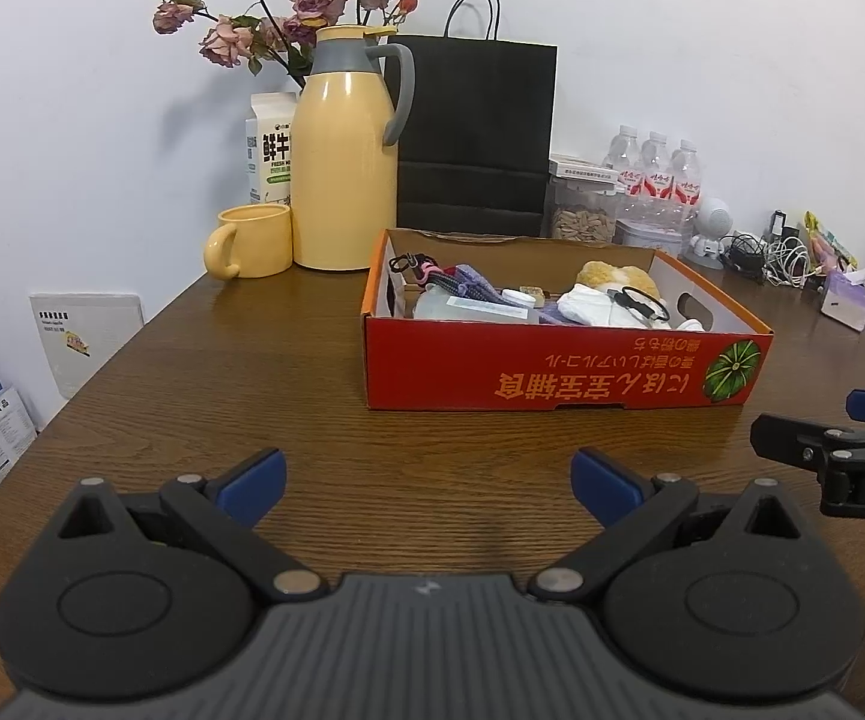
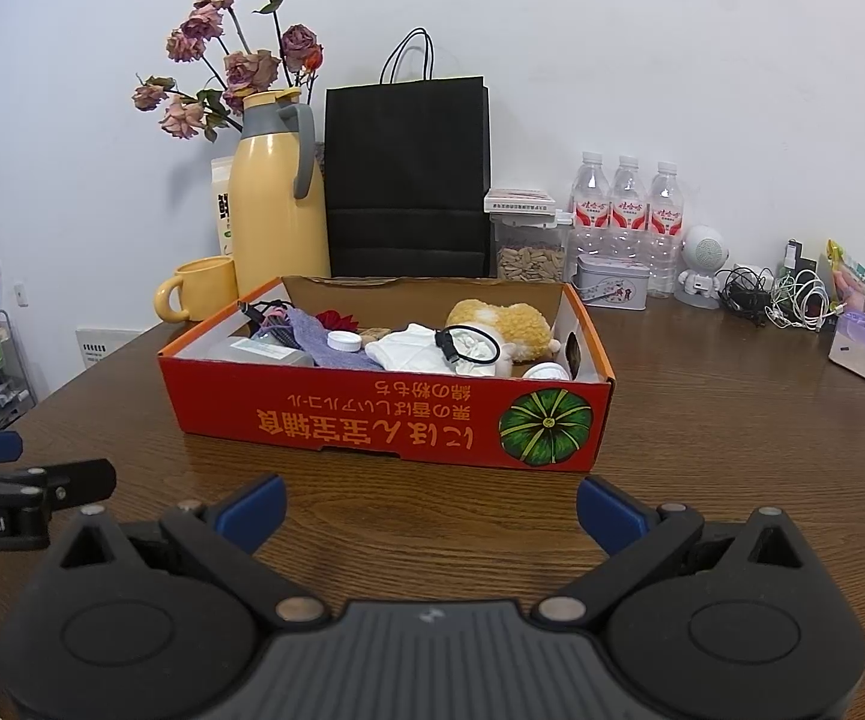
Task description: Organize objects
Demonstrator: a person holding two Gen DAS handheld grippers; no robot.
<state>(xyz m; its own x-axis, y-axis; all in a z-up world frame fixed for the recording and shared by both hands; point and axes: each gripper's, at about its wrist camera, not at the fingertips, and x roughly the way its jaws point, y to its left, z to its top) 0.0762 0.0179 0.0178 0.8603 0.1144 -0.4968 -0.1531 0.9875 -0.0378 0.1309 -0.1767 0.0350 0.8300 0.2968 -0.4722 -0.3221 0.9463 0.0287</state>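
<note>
Grippers low over wooden table (image 1: 192,372) | left gripper (image 1: 429,483) spread wide, empty | right gripper (image 2: 430,507) spread wide, empty | red cardboard box (image 2: 384,420) of clutter at 12 o'clock, plush toy (image 2: 507,321) inside, 1 o'clock.

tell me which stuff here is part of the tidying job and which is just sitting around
Job: red box with its contents: plush toy, white cloth, black cable, white cap; left gripper and right gripper, both open.

Lying about: thermos, mug, black bag, water bottles, roses.
</note>
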